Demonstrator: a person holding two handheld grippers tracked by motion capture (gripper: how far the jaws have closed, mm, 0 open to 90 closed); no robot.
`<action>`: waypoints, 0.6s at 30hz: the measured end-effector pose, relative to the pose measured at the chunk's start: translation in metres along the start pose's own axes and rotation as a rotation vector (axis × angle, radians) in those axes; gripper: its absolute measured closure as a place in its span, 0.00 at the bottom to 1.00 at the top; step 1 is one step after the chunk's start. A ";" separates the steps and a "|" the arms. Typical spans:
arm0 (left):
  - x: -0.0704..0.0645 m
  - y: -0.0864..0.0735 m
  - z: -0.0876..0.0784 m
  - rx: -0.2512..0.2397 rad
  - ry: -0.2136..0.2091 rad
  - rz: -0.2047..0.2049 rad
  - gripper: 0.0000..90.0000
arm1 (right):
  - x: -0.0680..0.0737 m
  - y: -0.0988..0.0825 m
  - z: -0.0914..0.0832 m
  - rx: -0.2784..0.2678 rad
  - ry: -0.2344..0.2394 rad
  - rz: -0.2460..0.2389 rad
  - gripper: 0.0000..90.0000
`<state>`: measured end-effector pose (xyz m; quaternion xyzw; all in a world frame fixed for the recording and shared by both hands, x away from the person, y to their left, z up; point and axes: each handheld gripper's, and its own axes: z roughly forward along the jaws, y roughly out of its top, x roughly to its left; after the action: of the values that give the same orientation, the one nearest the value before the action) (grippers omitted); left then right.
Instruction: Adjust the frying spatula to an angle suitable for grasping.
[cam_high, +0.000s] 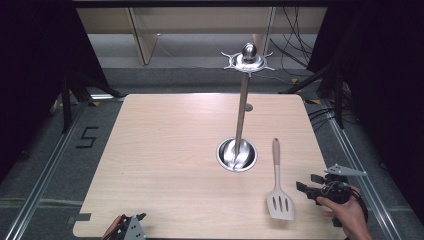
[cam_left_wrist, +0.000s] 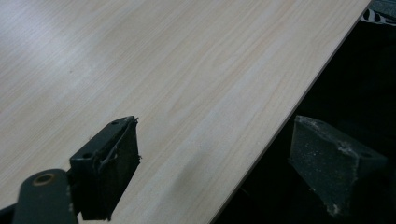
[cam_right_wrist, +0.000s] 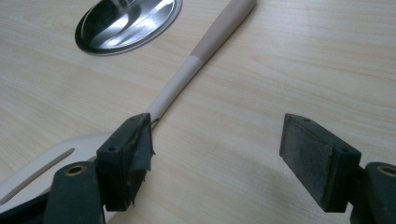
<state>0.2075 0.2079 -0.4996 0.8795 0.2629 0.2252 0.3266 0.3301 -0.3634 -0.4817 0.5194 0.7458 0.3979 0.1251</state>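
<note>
- Right gripper view: my right gripper (cam_right_wrist: 217, 161) has its jaws spread wide with nothing between them, only bare bench (cam_right_wrist: 299, 60).
- Just beyond its left jaw lies the spatula (cam_right_wrist: 187, 77), flat on the bench, its slotted pale blade running under that jaw and its handle slanting away ahead towards the round steel base (cam_right_wrist: 128, 23) of the utensil stand.
- In the high view the right gripper (cam_high: 306, 186) sits just to the side of the spatula (cam_high: 278, 186), level with the blade, not touching it.
- I judge the spatula light and stiff in the handle, while the blade looks like thin silicone or plastic that may flex and slide on the smooth wood.
- I would take it on the handle just above the neck, across its width: there it is narrow and round enough for the pads, and close to the balance point.
- The handle looks smooth, so I expect it could roll if pinched off-centre.
- Farther out, the stand's pole (cam_high: 242, 107) rises to a hooked top ring (cam_high: 248, 61).
- My left gripper (cam_left_wrist: 217, 161) hangs open at the near bench edge, holding nothing.
</note>
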 end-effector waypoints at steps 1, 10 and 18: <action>0.000 0.000 0.000 0.000 0.001 0.000 0.17 | 0.000 0.000 0.000 0.000 0.000 0.000 0.30; -0.001 0.000 0.001 0.001 0.008 -0.006 0.17 | 0.007 0.009 0.003 -0.001 0.016 -0.039 0.31; 0.000 0.000 0.001 0.004 -0.001 -0.002 0.17 | 0.015 0.024 0.007 0.009 -0.003 -0.056 0.33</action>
<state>0.2080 0.2078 -0.5003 0.8800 0.2641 0.2239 0.3251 0.3441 -0.3439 -0.4657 0.4997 0.7615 0.3901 0.1351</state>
